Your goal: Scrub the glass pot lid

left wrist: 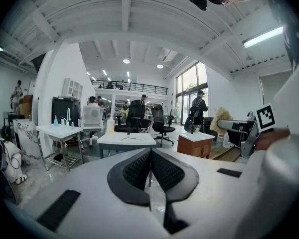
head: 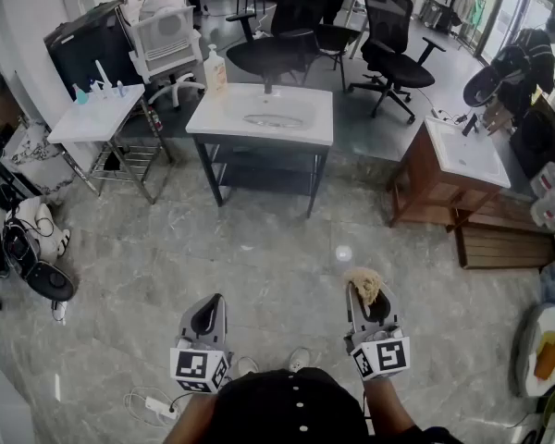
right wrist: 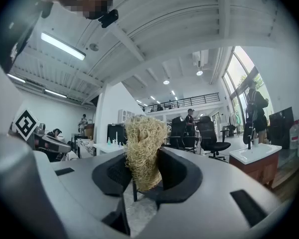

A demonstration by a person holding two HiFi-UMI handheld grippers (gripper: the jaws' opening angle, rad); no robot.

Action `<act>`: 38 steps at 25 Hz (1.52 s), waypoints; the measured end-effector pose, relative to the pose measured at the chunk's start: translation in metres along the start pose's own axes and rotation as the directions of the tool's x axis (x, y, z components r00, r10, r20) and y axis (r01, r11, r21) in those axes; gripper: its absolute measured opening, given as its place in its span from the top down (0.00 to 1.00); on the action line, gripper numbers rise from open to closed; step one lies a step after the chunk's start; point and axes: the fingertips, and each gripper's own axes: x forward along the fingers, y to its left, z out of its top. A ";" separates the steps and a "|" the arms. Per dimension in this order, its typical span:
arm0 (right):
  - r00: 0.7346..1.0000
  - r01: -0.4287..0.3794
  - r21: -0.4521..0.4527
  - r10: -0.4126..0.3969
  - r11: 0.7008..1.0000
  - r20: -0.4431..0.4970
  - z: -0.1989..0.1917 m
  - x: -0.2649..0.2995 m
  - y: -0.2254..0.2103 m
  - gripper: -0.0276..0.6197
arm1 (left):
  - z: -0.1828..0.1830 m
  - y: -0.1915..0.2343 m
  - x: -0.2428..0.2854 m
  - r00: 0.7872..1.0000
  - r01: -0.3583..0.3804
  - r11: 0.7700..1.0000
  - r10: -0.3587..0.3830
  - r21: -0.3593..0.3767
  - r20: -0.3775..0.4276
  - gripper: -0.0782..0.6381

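Head view: a person stands on a grey marble floor (head: 259,248) holding two grey grippers, both well short of a white sink bench on a dark metal frame (head: 213,120) and on its near side. The left gripper (head: 209,309) has its jaws pressed together with nothing between them, which the left gripper view confirms: its ribbed black pads (left wrist: 137,169) meet along one line at the left gripper (left wrist: 150,158). The right gripper (head: 365,296) has its jaws closed on a pale, straw-coloured fibrous scrubber (head: 364,283). In the right gripper view that scrubber (right wrist: 143,146) stands upright between the pads of the right gripper (right wrist: 142,176) and rises above them. On the sink bench, a white pump soap bottle (head: 215,70) stands at the back left corner and a dark tap (head: 267,85) behind the basin. An oval glinting shape (head: 274,120) lies in the basin, too small to tell whether it is the glass pot lid. Left of the bench stands a white side table (head: 85,123), and right of it a brown wooden sink cabinet (head: 435,192).
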 end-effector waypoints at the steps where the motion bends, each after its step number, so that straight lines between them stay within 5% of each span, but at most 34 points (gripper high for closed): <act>1: 1.000 -0.001 0.001 0.001 1.000 0.001 0.000 0.000 -0.002 0.73 | 0.000 -0.002 0.001 1.000 -0.001 1.000 0.001 0.000 -0.002 0.85; 21: 0.997 -0.080 0.056 0.079 0.995 0.010 -0.011 0.000 -0.061 0.73 | 0.011 -0.061 0.034 0.998 -0.065 0.998 0.065 -0.009 0.008 0.85; 38: 0.997 -0.070 0.031 0.070 0.997 0.010 -0.009 0.087 -0.087 0.73 | 0.030 -0.017 0.124 0.999 -0.033 0.999 0.033 -0.002 0.020 0.85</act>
